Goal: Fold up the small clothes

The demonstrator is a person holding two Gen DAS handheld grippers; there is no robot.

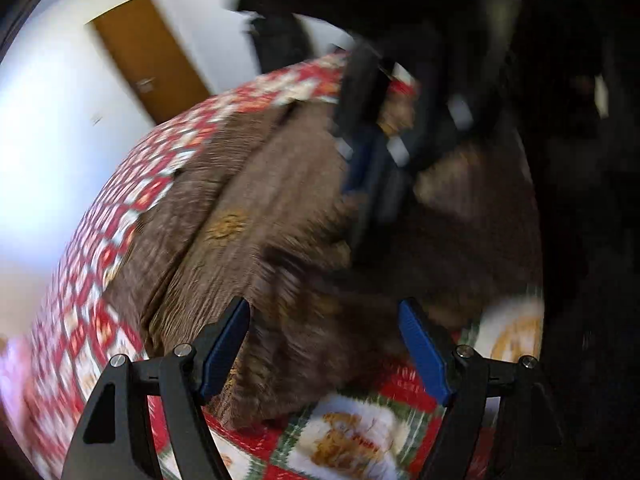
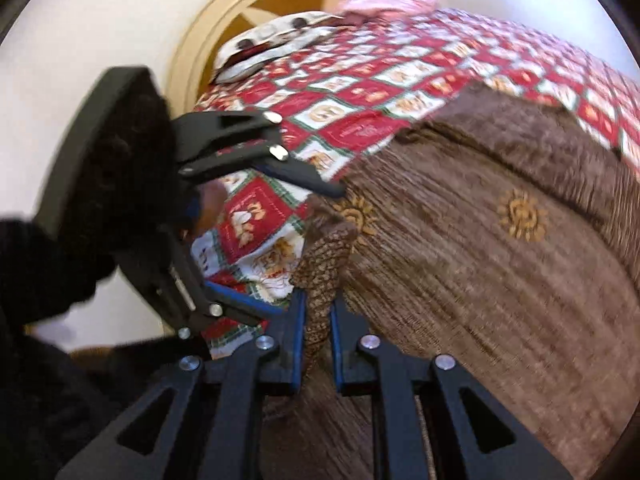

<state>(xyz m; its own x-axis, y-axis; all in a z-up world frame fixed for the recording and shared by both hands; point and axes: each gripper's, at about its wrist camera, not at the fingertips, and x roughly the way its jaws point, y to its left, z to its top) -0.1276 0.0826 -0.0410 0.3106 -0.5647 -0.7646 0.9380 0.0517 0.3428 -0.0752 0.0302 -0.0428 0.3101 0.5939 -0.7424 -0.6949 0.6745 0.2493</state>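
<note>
On the bed, over a red patchwork quilt (image 2: 360,92), a brown ribbed cloth (image 2: 500,280) with gold sun motifs is spread. A small brown patterned garment (image 2: 324,264) is clamped between the blue pads of the right gripper (image 2: 318,312), its free end resting on the brown cloth's edge. The left gripper (image 1: 324,316) is seen above the cloth with its jaws spread wide and nothing between them.

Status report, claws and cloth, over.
Right claw shut on brown cloth. Left claw open, empty, over cloth. Nothing in the way.
</note>
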